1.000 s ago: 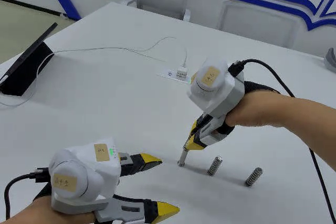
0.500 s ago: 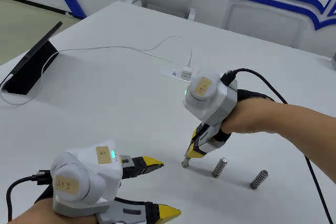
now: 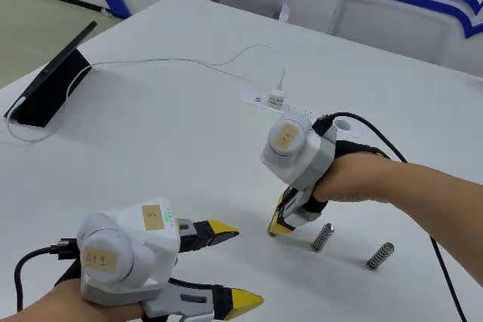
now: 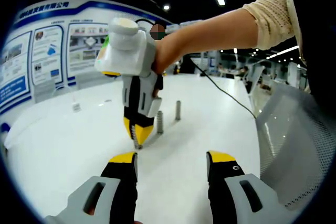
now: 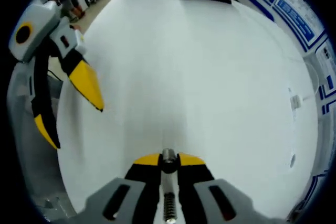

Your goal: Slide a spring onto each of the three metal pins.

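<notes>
While two springs (image 3: pixel 322 237) (image 3: pixel 380 256) stand apart, the right gripper (image 3: pixel 275 229) seemingly grips one pin (image 5: pixel 167 156).

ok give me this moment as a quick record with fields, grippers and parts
right hand-held gripper: shut on pin, pointing down at table
held pin: spring on it, between the jaws
left hand-held gripper: open, empty, low over table
other springs: two, near spring and far spring, standing on table, apart
tablet: far left edge of table
</notes>
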A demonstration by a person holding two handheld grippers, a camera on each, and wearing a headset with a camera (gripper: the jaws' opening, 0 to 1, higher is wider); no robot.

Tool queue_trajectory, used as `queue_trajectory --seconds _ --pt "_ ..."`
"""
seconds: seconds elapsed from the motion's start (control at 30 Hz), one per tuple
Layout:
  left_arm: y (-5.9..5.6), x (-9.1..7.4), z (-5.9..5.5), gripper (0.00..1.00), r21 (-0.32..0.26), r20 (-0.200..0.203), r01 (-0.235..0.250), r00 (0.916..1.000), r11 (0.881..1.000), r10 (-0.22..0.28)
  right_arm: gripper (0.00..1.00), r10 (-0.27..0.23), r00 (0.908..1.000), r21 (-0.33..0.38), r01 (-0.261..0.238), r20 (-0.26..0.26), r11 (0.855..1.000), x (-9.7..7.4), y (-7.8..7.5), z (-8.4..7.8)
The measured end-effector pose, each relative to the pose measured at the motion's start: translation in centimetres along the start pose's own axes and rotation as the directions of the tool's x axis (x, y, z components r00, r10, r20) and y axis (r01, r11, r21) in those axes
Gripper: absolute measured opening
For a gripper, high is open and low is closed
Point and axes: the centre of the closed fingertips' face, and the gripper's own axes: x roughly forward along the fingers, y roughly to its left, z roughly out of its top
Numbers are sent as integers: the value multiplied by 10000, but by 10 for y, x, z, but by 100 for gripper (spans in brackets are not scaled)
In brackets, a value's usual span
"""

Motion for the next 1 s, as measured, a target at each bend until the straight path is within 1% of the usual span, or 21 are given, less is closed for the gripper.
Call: queue_trajectory --seconds 0.13,0.17,0.2,0.27,0.4,0.5,0.6,0.63,0.7,0.83,0.9,1.0 --pt "1 0 0 54 3 -15 4 10000 10000 -4 14 88 10000 -1 -88 10 10000 3 3 -2" --pt "1 0 0 54 5 -13 1 10000 10000 -1 16 85 10000 14 -85 38 10000 3 3 -2" --pt "1 1 0 54 0 -13 3 10000 10000 -3 18 70 10000 11 -71 47 10000 3 4 -3" --pt "1 1 0 54 10 -14 4 10000 10000 -4 19 68 10000 -2 -68 70 10000 -1 5 -5" --pt "1 2 1 54 34 -51 31 10000 10000 -31 21 -226 9992 42 225 338 9997 -15 4 -7" --pt "0 3 3 54 94 -39 60 10000 9999 -60 23 -540 9957 129 532 754 9985 -30 5 -7" --pt "1 4 5 54 156 -30 84 10000 9998 -83 24 -878 9889 244 855 1198 9960 -47 6 -5" --pt "1 4 6 54 176 -19 82 10000 9998 -82 24 -989 9848 328 952 1425 9949 -54 8 -5" --pt "2 5 7 54 188 0 75 10000 9998 -75 24 -1124 9790 479 1057 1699 9932 -64 12 -6" --pt "2 6 9 55 189 -7 71 10000 9998 -71 24 -1303 9684 734 1171 2125 9904 -77 22 -11" --pt "2 5 10 55 221 -16 68 10000 9997 -68 24 -1379 9604 939 1182 2421 9885 -83 28 -13" --pt "2 3 12 55 265 -26 24 10000 9996 -24 25 -1538 9535 1124 1284 2591 9853 -89 35 -21"
